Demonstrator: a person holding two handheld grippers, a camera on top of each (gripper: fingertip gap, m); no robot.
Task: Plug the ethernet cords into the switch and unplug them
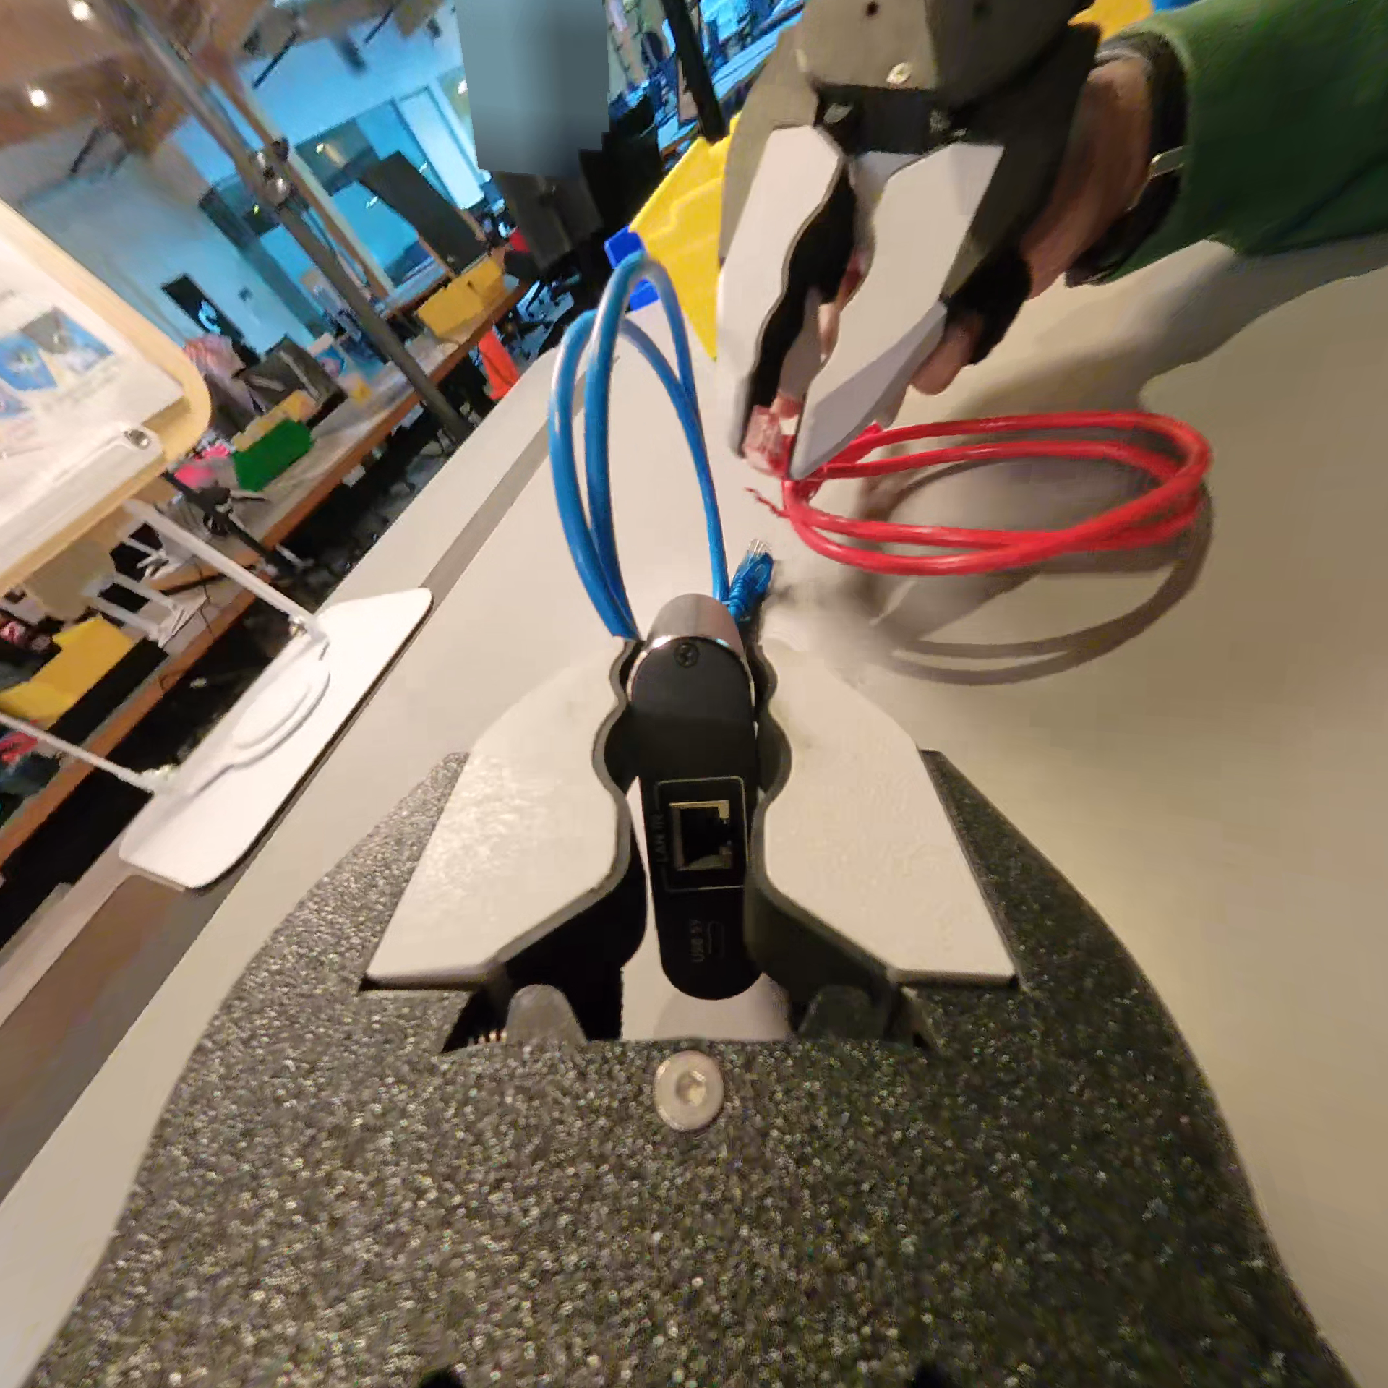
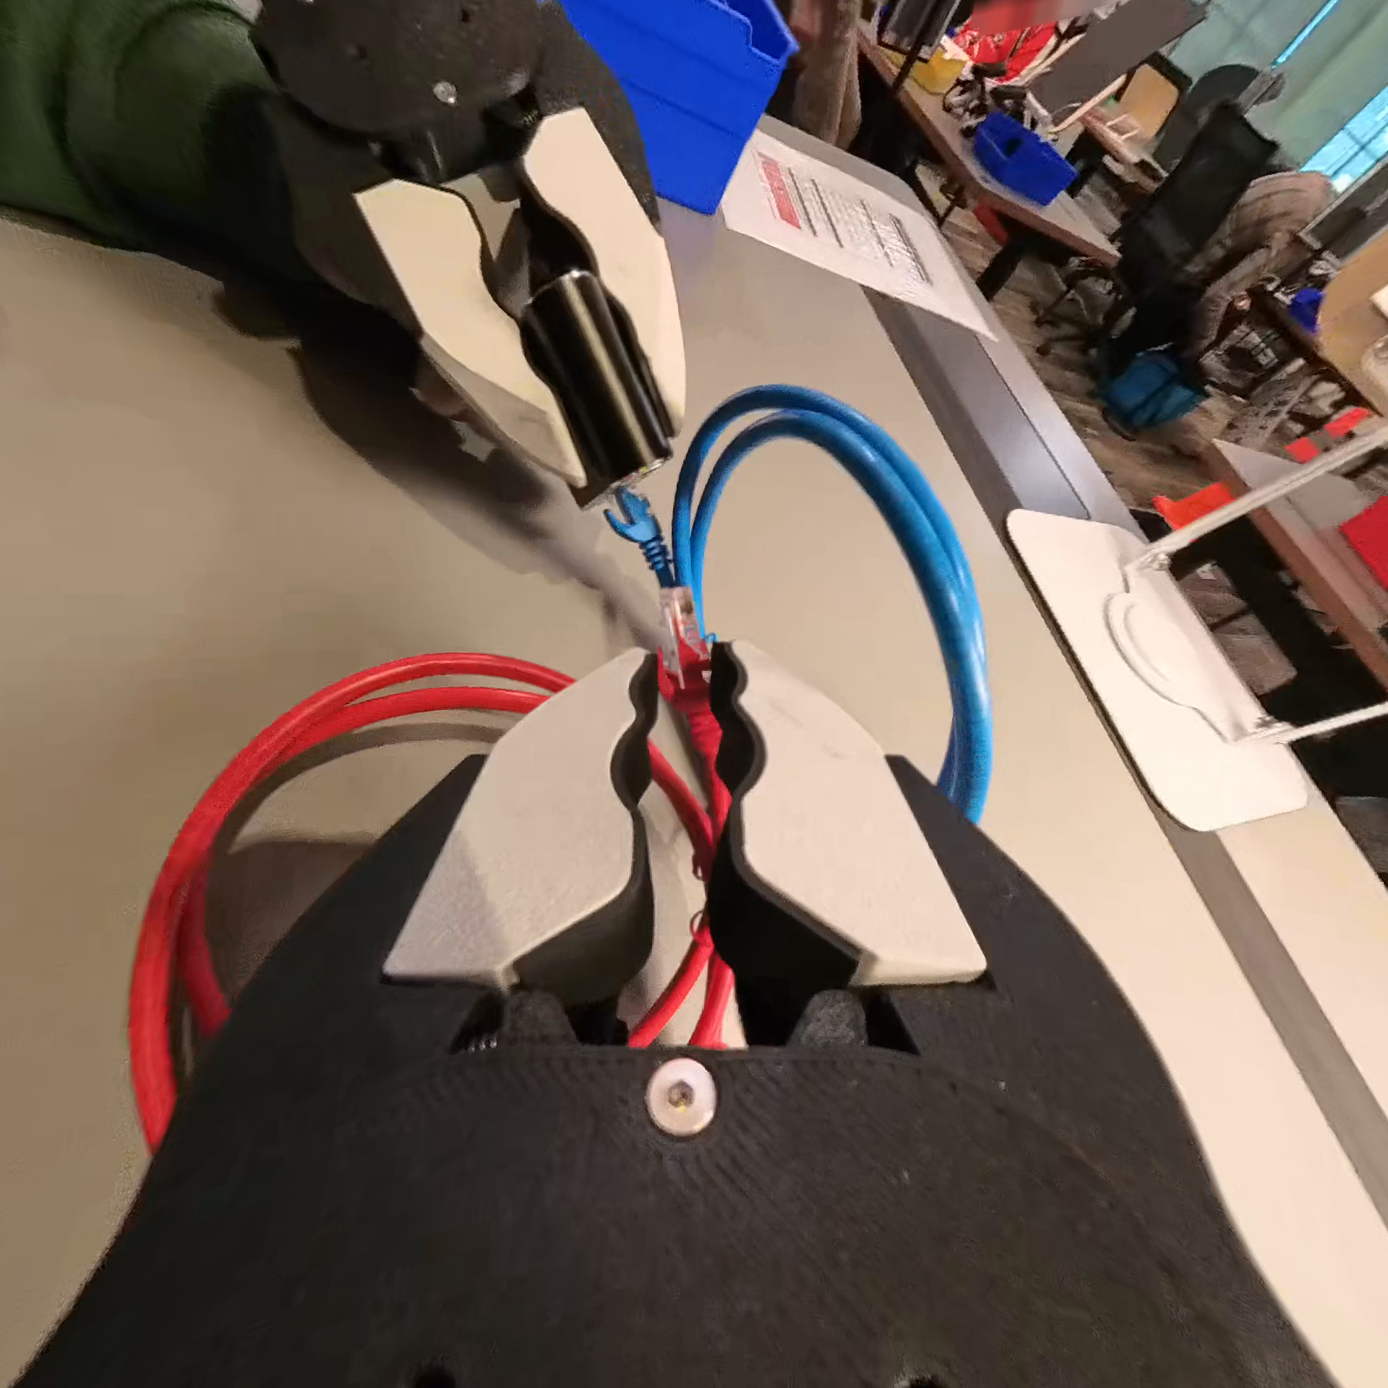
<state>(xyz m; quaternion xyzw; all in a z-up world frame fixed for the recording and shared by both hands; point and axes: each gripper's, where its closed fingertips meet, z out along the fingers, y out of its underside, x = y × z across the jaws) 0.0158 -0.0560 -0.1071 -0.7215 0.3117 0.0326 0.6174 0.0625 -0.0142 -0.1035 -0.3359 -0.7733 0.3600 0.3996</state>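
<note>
My left gripper [image 1: 691,653] is shut on a small black switch [image 1: 691,751], whose near end shows an empty port. A looped blue ethernet cord [image 1: 571,451] stands beyond it; its blue plug [image 2: 635,518] sits at the switch's far end and appears plugged in. My right gripper [image 2: 682,657] is shut on the red cord's plug [image 2: 680,623], clear tip pointing forward, a short way from the switch [image 2: 593,368]. The red cord [image 2: 173,901] coils on the table below. The left view shows the right gripper [image 1: 773,454] with the red coil [image 1: 1172,481].
A grey table [image 1: 1126,826] carries everything. A white stand base [image 2: 1172,676] sits at its edge. A blue bin [image 2: 676,90], a yellow bin [image 1: 676,218] and a printed sheet [image 2: 849,218] lie at the far end. A green-sleeved hand [image 1: 1066,248] holds the right gripper. The gap from one gripper's tips to the other's is roughly 7 cm.
</note>
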